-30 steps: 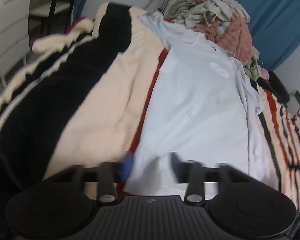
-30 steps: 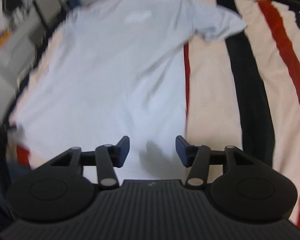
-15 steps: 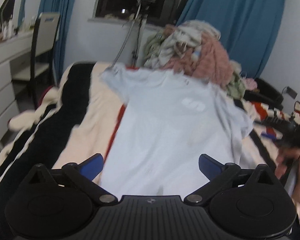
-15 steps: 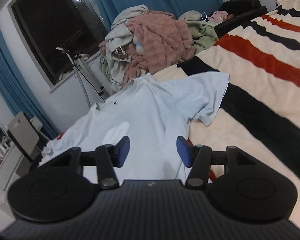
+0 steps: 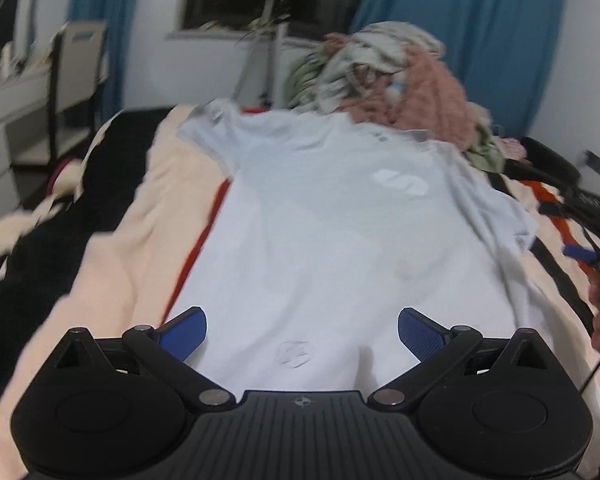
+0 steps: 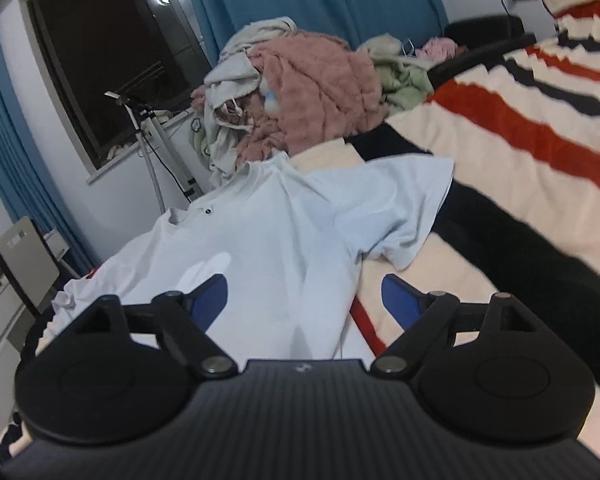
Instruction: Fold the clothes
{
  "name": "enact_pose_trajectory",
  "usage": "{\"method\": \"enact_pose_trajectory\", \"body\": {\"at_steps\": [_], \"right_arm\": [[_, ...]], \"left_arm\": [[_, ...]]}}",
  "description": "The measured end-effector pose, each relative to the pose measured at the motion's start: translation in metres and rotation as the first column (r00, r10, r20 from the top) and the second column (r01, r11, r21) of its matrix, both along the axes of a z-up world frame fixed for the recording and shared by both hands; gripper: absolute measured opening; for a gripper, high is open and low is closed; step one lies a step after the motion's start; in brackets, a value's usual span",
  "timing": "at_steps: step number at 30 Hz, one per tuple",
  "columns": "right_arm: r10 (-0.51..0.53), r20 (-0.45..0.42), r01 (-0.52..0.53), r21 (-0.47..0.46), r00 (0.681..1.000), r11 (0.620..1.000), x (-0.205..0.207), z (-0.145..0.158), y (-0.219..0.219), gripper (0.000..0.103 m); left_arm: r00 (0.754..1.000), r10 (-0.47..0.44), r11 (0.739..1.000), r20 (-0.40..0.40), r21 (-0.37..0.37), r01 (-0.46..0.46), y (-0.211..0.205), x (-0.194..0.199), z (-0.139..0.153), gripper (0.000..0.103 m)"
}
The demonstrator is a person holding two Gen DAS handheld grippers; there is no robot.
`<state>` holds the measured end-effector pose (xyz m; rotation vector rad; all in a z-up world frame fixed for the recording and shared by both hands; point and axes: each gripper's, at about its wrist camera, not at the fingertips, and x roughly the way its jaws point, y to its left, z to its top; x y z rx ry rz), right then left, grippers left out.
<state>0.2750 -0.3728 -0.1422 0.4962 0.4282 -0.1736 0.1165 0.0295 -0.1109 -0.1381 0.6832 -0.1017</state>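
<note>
A pale blue T-shirt lies spread flat on the striped bed, collar toward the far end, with a white logo on its chest. My left gripper hovers open over the shirt's bottom hem, nothing between its blue pads. In the right wrist view the same T-shirt shows from its right side, one sleeve crumpled outward. My right gripper stands open above the shirt's lower right edge, holding nothing. From the left wrist view the right gripper shows at the far right edge with a hand on it.
A heap of unfolded clothes, pink and grey-green, sits past the collar and also shows as the clothes pile. The striped blanket covers the bed. A desk and chair stand at the left; blue curtains hang behind.
Both grippers have lifted and tilted up from the shirt. The left opened wide by half a second ago; the right has widened since then. The shirt now lies spread flat.
</note>
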Motion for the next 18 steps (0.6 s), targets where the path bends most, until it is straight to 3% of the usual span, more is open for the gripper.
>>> {"method": "enact_pose_trajectory", "body": {"at_steps": [5, 9, 11, 14, 18], "right_arm": [[0.001, 0.001, -0.001, 0.081, 1.000, 0.997, 0.011, -0.014, -0.009, 0.085], [-0.036, 0.030, 0.027, 0.255, 0.999, 0.967, 0.016, -0.031, -0.027, 0.086], [-0.061, 0.053, 0.036, 0.389, 0.997, 0.921, 0.017, -0.045, -0.041, 0.088], [-0.108, 0.114, 0.020, 0.589, 0.988, 0.808, 0.021, -0.071, -0.061, 0.088], [-0.180, 0.110, 0.046, 0.720, 0.977, 0.692, 0.033, -0.108, -0.072, 0.088]], "left_arm": [[0.998, 0.060, 0.998, -0.005, -0.027, -0.060, 0.020, 0.003, -0.004, 0.103], [0.994, 0.108, 0.993, -0.011, -0.045, -0.108, 0.032, -0.001, -0.003, 0.103], [0.992, 0.126, 0.991, -0.013, -0.052, -0.126, 0.034, -0.004, -0.002, 0.103], [0.990, 0.142, 0.988, -0.003, -0.053, -0.142, 0.034, -0.008, 0.000, 0.103], [0.988, 0.151, 0.987, 0.018, -0.052, -0.150, 0.030, -0.009, 0.002, 0.103]]}}
